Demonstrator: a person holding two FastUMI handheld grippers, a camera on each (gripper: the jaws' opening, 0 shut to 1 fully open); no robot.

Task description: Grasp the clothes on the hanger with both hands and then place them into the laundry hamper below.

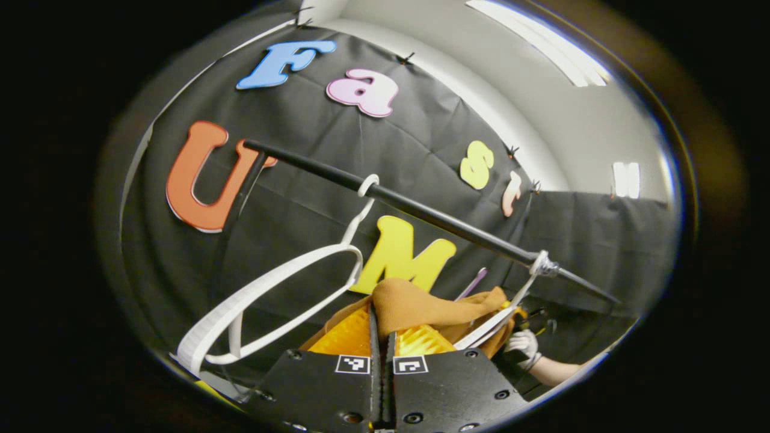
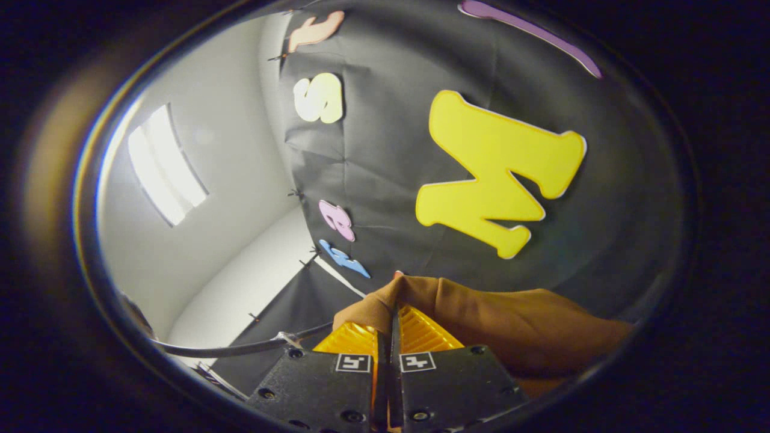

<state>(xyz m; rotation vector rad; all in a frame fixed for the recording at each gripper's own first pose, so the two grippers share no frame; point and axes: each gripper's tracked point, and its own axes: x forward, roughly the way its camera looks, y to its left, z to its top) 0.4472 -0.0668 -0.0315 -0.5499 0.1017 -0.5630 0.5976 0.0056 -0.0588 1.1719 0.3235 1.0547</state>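
Cloth sits pinched in both my claws at this moment. Nearest in the left gripper view, my left claw (image 1: 382, 337) is closed tight, its fingers pressed together on a fold of the tan garment (image 1: 421, 307), which bunches up just past the tips. In the right gripper view my right claw (image 2: 391, 334) is likewise clamped with barely a gap, and the same garment (image 2: 511, 325) drapes from its tips away to the right.

A little farther in the left gripper view, a white hanger (image 1: 264, 307) hangs bare on the left, tilted, its hook looped over the black rail (image 1: 421, 210). To the right, a second white hanger (image 1: 505, 313) runs down from the rail into the garment; I cannot tell whether the cloth is wholly off it. Beside it a gloved hand (image 1: 523, 349) holds the other tool, low at the right. Farthest back is the booth's dark wall (image 1: 313, 204).

As I judge it, the two-handed grasp is done. What remains is to free the garment from the hanger if it is not yet clear, bring it down, and let it go into the hamper below.
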